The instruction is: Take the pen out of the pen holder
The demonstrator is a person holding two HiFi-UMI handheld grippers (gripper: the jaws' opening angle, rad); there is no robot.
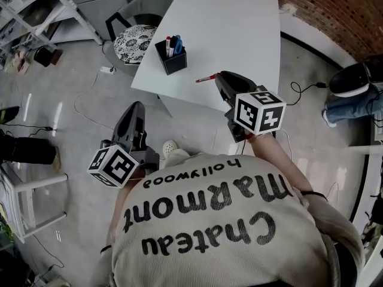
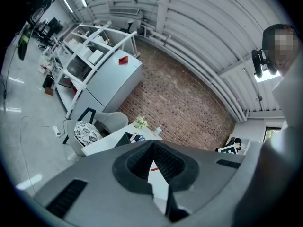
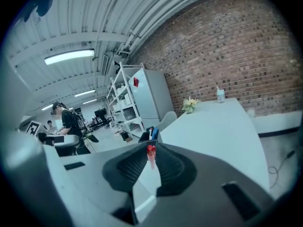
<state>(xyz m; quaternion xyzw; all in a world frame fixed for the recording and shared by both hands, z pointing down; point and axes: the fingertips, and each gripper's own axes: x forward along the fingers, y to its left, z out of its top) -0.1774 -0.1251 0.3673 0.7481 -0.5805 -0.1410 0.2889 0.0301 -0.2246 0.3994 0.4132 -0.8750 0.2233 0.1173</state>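
Between right gripper point(image 1: 219, 77) jaws — pen point(image 1: 206, 78) clamped at tips, well apart from pen holder point(image 1: 172, 58); left gripper point(image 1: 138, 106) jaws together.

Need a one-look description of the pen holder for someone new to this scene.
Find the white table by the brick wall. Near its left edge, beside the patterned chair, stands the pen holder: a small black open-topped box with red, white and blue pens sticking up, the only box on the tabletop.

Left tongs point(image 1: 138, 106) low, jaws together (empty); right tongs point(image 1: 220, 76) forward, clamped on pen point(image 1: 205, 78).
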